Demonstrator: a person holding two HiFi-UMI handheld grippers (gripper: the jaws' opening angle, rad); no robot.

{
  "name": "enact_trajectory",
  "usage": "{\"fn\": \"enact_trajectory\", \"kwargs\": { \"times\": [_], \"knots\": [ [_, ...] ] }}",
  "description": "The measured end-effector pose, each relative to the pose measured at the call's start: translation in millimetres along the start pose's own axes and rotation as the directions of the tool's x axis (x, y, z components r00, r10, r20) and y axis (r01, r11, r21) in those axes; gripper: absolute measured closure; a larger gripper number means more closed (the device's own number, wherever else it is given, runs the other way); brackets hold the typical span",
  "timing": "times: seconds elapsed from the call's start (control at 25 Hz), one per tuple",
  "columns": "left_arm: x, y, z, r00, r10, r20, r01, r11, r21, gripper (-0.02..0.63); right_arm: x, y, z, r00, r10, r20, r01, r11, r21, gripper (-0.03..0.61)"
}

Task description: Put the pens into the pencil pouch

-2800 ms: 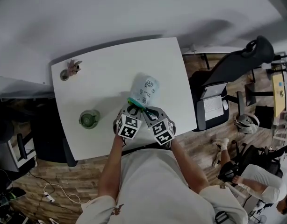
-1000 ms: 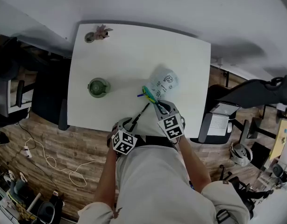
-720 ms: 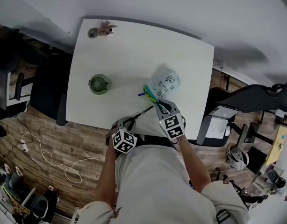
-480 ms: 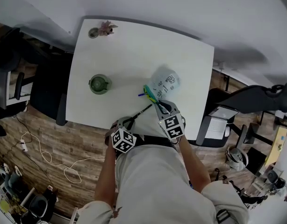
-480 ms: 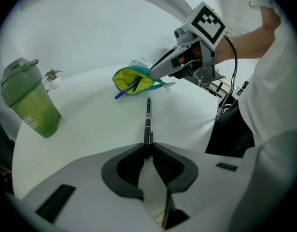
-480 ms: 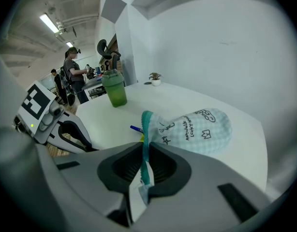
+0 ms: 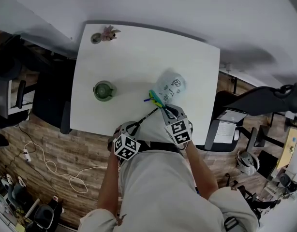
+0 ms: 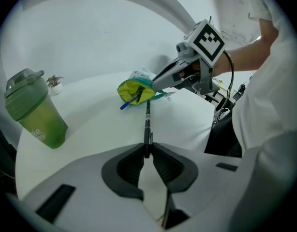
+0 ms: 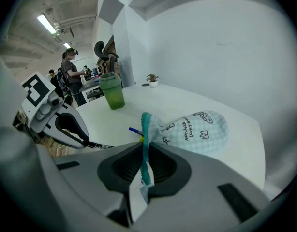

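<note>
A pale checked pencil pouch [image 7: 171, 85] lies on the white table [image 7: 134, 57], its yellow-lined mouth [image 8: 134, 91] facing the near edge. My right gripper [image 9: 145, 153] is shut on the pouch's teal rim and holds the mouth up. A blue pen [image 8: 126, 103] sticks halfway out of the opening. My left gripper [image 8: 147, 151] is shut on the rear end of a black pen [image 8: 147, 124]. That pen's tip points at the pouch mouth, just short of it. In the head view the left gripper [image 7: 136, 125] sits at the table's near edge, left of the right gripper [image 7: 165, 109].
A green shaker bottle [image 7: 103, 90] stands left of the pouch. A small potted plant [image 7: 104, 34] sits at the far left corner. Office chairs and a wooden floor surround the table, and people stand in the background of the right gripper view.
The left gripper has left the pouch mouth and drawn back to the near edge, where it holds the black pen. The right gripper keeps its hold on the rim.
</note>
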State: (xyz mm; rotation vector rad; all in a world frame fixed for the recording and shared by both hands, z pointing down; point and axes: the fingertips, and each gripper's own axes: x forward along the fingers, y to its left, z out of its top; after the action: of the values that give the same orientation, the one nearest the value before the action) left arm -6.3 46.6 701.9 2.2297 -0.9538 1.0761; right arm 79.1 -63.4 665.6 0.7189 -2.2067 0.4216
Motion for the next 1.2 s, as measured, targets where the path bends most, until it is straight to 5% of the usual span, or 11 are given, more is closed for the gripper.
{"fn": "enact_trajectory", "kwargs": {
  "times": [1.2],
  "knots": [
    [27.2, 42.6, 94.9, 0.991, -0.092, 0.095, 0.081, 0.990, 0.115, 0.561, -8.7, -4.0, 22.4, 0.996, -0.092, 0.022, 0.090, 0.995, 0.050, 0.540]
  ]
}}
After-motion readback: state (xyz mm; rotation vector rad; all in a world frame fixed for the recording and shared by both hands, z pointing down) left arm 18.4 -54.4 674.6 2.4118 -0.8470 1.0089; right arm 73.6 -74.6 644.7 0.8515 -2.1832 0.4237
